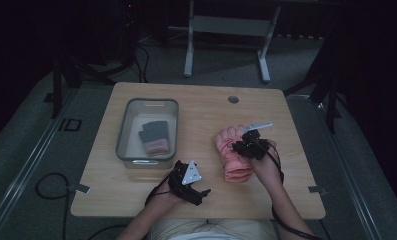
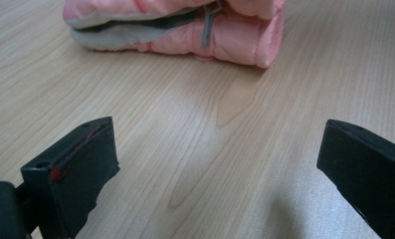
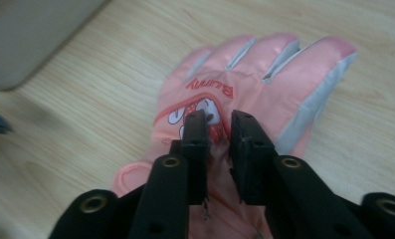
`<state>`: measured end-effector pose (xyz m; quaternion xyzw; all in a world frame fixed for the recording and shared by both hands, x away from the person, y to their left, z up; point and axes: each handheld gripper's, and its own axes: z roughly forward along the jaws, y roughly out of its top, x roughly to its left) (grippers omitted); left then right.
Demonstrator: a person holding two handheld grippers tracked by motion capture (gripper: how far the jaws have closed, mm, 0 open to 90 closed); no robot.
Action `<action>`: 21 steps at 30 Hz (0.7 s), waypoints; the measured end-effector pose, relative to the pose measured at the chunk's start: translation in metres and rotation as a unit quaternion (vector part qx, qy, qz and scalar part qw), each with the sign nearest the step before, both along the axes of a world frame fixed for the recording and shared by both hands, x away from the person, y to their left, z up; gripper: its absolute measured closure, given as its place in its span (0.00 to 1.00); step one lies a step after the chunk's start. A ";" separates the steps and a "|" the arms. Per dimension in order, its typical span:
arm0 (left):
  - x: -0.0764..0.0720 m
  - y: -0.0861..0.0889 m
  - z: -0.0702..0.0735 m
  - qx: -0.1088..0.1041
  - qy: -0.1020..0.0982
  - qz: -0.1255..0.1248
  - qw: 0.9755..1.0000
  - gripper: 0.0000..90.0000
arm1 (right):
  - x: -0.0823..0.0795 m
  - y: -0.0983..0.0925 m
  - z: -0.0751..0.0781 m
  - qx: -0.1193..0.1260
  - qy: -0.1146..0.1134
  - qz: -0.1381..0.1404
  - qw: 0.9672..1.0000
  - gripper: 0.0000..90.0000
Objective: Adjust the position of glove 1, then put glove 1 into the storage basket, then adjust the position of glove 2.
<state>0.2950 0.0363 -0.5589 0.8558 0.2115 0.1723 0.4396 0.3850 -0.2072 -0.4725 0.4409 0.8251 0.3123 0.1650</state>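
The pink glove (image 1: 234,155) lies flat on the wooden table (image 1: 206,107), well to the right of the clear bin (image 1: 147,131), fingers pointing away from the person. The right gripper (image 3: 219,124) stands over the glove's back, jaws narrowly apart with a ridge of pink fabric between them; whether the pads press on it cannot be told. The left gripper (image 2: 215,164) rests on the table just left of the glove's cuff, jaws spread wide, nothing between them. Inside the bin lies a dark glove with a pink cuff (image 1: 154,136).
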 end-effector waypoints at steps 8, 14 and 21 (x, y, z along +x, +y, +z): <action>0.000 0.001 0.009 -0.022 -0.005 0.021 1.000 0.04 | -0.012 -0.008 0.026 0.026 -0.037 0.016 0.999 0.72; 0.003 0.000 0.014 -0.018 0.021 0.041 0.999 0.04 | -0.013 -0.017 0.034 0.028 -0.046 0.011 0.998 0.71; 0.005 0.001 0.024 -0.039 0.029 0.050 0.998 0.04 | -0.013 -0.023 0.032 0.031 -0.048 0.009 0.998 0.70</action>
